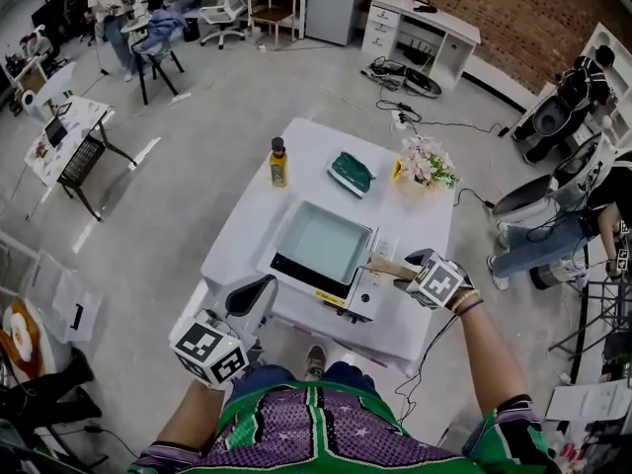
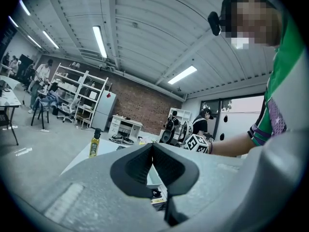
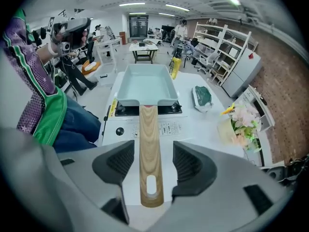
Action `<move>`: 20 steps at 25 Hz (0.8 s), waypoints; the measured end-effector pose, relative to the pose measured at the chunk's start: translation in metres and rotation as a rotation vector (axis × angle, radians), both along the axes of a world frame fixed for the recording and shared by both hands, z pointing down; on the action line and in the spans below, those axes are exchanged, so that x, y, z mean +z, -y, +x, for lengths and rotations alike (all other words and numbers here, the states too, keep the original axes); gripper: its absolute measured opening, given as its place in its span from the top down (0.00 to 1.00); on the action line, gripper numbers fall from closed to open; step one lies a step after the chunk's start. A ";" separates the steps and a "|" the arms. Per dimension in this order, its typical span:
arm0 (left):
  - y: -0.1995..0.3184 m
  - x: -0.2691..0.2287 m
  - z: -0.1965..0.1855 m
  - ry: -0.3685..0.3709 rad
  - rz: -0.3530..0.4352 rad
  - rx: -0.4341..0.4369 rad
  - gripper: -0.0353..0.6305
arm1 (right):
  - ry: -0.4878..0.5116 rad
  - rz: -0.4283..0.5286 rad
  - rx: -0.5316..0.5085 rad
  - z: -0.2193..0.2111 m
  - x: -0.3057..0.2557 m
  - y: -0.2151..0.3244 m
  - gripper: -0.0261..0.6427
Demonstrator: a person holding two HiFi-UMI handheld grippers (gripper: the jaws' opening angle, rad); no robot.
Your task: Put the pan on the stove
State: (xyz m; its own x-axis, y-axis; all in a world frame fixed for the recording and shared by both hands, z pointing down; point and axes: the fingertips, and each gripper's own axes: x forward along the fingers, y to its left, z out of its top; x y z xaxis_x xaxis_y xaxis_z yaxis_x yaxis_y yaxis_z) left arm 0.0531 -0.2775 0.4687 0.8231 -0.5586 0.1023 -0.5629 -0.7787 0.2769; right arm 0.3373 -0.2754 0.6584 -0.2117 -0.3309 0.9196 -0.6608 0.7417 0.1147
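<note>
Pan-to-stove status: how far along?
Done: the pan sits on the stove. In hand: nothing; the right gripper is open, jaws apart either side of the wooden handle, not pressing it. To do: draw that gripper clear. The left gripper is shut and empty.

Ceiling strip lights (image 2: pixel 100 40) are lighting the room brightly, casting soft shadows. Fisheye distortion is bending edges, corners are darkening, and the left gripper (image 2: pixel 152 153) is looking soft.

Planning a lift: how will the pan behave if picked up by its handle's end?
The pan is probably rigid. Its deep body sits far from the handle end, so it likely tips downward. The smooth wood may slip.
</note>
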 end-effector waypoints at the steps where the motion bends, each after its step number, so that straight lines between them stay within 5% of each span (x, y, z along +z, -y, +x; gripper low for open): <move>1: 0.000 -0.002 0.000 0.000 0.002 0.007 0.92 | 0.002 0.010 0.011 0.002 -0.005 -0.001 0.61; 11: 0.006 -0.007 -0.004 -0.014 0.017 0.062 0.92 | 0.056 0.171 0.172 0.010 -0.060 -0.010 0.61; 20: 0.017 -0.026 -0.023 -0.015 0.051 0.146 0.92 | 0.165 0.370 0.519 0.007 -0.101 -0.019 0.61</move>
